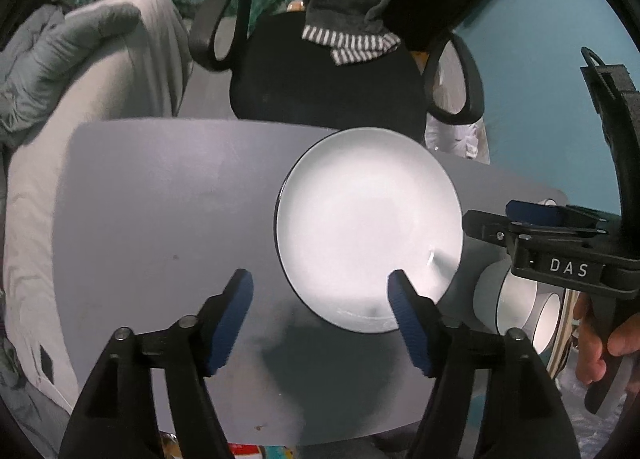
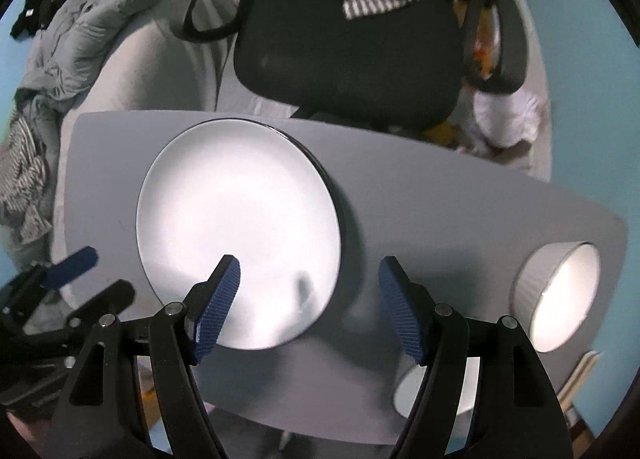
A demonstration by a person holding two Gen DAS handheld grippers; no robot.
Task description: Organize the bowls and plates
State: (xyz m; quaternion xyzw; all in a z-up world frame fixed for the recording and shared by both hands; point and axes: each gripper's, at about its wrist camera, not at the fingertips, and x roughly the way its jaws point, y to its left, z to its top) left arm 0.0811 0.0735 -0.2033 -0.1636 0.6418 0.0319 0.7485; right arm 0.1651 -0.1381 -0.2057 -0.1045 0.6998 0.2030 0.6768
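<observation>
Your left gripper (image 1: 320, 313): jaws wide, holding nothing, above bare grey table (image 1: 160, 199) | white plate (image 2: 240, 235) flat mid-table, your right gripper (image 2: 308, 301) spread wide over its near edge, empty | two white bowls (image 2: 560, 295) at the table's right end, the nearer one (image 2: 440, 391) possibly overhanging the edge.

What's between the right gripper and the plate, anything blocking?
Nothing visible. The right gripper is open over the near edge of the plate, which lies alone on the table. The two bowls sit off to its right, clear of the approach.
</observation>
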